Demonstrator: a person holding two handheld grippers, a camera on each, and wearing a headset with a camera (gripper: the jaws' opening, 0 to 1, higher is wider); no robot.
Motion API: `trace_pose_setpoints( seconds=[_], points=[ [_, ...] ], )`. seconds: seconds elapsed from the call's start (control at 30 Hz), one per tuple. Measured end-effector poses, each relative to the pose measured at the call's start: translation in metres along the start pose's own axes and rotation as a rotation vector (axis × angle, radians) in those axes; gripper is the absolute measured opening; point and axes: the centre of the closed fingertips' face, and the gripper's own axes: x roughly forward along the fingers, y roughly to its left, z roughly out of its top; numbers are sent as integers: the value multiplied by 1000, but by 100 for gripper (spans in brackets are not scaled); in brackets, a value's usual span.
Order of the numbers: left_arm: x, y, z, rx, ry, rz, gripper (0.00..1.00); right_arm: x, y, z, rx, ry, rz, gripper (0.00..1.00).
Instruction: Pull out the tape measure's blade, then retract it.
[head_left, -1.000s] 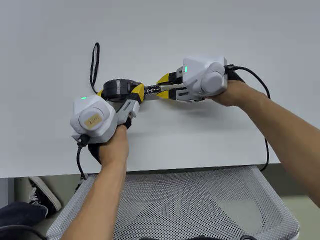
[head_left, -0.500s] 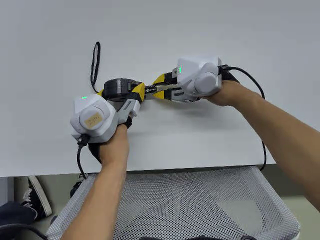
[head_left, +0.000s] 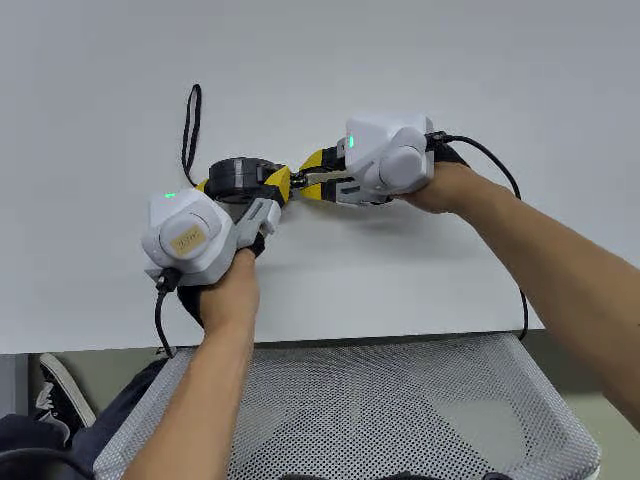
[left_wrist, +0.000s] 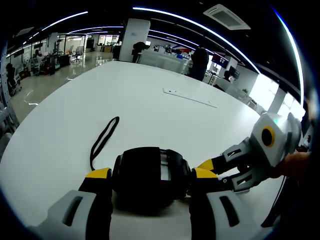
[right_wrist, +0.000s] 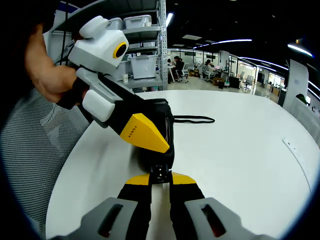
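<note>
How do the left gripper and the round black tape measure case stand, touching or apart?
Touching. In the left gripper view the left gripper clamps the round black tape measure case, a yellow-tipped jaw pressed against each side.

White, yellow-tipped tongs (head_left: 240, 186); black cables (head_left: 156, 315)

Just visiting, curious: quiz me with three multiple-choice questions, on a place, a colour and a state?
1. The strap lies: A. on the table beyond the tape measure; B. on the chair; C. round a wrist.
2. Tool tips are: A. red; B. yellow; C. green.
3. The blade is: A. far out; B. barely out; C. snapped off.
A, it loops on the white top; B, plainly yellow; B, the right tool pinches its end beside the tape measure in the left tool.
</note>
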Motion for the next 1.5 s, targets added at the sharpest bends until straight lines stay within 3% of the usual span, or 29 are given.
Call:
trace_pose_setpoints(
  seconds=[0.67, 1.13, 1.5],
  points=[
    [0, 0, 0, 7, 3, 3, 60, 8, 1, 4, 4, 4, 5, 12],
    [3, -4, -4, 76, 25, 19, 61, 13, 3, -6, 6, 14, -11, 13],
    [3, -3, -4, 93, 24, 39, 61, 12, 3, -6, 5, 18, -21, 13]
  ],
)
